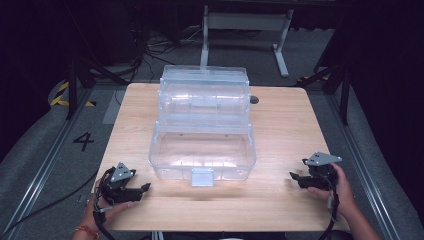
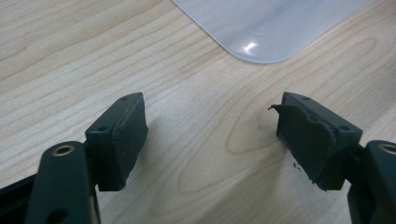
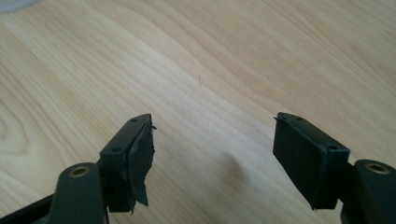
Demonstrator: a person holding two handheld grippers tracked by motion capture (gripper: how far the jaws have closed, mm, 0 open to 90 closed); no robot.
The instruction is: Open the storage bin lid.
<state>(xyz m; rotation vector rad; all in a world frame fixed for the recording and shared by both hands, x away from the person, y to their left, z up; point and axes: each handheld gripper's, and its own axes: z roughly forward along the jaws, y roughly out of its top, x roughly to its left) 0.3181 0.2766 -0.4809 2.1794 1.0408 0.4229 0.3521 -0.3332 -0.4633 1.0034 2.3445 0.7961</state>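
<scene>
Near edge: left hand-held gripper (image 1: 145, 189) and right hand-held gripper (image 1: 294, 175), both released with nothing between the jaws, resting low over the pale wooden bench (image 1: 280, 130). Between and beyond them: clear plastic hinged storage box (image 1: 202, 150), lid raised, mid-bench.

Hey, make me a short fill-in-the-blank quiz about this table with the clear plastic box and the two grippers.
1. The clear plastic box stands with its lid ____.
2. The table top is made of ____.
3. The jaws of the left gripper stand apart with ____ between them.
4. The right gripper rests to the ____ of the box in the high view.

Missing words: open; wood; nothing; right
</scene>
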